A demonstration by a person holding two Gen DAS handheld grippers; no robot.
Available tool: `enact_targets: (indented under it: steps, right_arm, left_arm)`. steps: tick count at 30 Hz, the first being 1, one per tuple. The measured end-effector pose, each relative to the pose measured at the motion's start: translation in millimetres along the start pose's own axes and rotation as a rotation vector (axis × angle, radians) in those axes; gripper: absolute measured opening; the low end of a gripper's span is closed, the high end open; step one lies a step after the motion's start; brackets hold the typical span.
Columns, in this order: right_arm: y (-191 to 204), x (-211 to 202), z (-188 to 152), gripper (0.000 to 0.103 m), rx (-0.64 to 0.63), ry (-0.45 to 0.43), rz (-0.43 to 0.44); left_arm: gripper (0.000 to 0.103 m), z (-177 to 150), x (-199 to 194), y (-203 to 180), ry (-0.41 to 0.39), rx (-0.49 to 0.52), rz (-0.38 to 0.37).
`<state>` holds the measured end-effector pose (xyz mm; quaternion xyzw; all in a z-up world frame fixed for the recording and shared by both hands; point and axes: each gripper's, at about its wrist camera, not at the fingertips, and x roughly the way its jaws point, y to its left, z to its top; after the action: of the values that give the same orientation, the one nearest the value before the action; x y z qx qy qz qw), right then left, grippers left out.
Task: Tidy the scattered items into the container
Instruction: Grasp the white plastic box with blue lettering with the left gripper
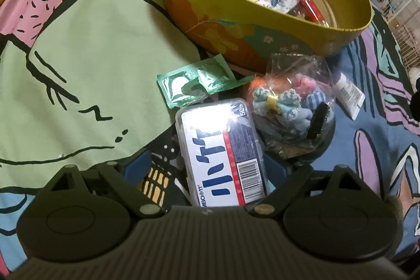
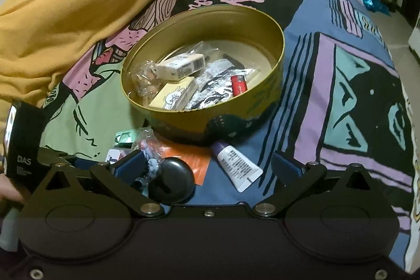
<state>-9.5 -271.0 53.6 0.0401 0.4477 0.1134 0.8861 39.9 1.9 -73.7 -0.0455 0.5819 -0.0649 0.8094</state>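
Holding my left gripper (image 1: 210, 167) over the patterned bedcover (image 1: 78, 70), I keep its blue fingers (image 1: 136, 167) spread on both sides of the clear flat plastic box with a blue and white label (image 1: 223, 146), and I cannot see the pads pressing on it. My right gripper (image 2: 210, 167) is also spread wide and holds nothing, with the white squeeze tube with a purple cap (image 2: 236, 162) and the round black case (image 2: 170, 180) lying between its fingers. The round golden tin with a painted outside (image 2: 273, 85) stands just behind them on the bed, already containing a white box (image 2: 181, 66), a red lighter (image 2: 239, 84) and some clear bags, while the torn green foil packet (image 1: 194, 80) and the clear bag of small coloured bows (image 1: 288, 96) lie near its wall.
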Motion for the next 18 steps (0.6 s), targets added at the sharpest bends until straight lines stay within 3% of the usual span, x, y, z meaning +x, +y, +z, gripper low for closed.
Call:
enact_targets:
  steps: [3,11,14,16,18]
  right_arm:
    - [2.5,0.1,-2.5,0.103,-0.010,-0.002,0.002]
    - [8.9,-6.3,-8.3,0.103,-0.004,-0.018,0.023]
    - [11.3,-9.9,-11.0,0.103,-0.009,-0.029,0.022]
    - [12.1,-12.7,-13.1,0.103,-0.006,-0.037,0.022]
    - [11.4,-14.7,-14.4,0.103,0.001,-0.041,0.028]
  left_arm:
    - [0.103,-2.0,6.1,-3.6,0.030,0.032,0.003]
    - [0.102,-5.8,8.3,0.3,0.021,0.019,-0.002]
    - [0.083,-7.5,2.4,6.0,-0.005,-0.031,0.030]
    - [0.060,-8.4,-4.0,13.6,-0.026,-0.077,0.049]
    - [0.060,-8.8,-8.8,23.4,-0.034,-0.132,0.022]
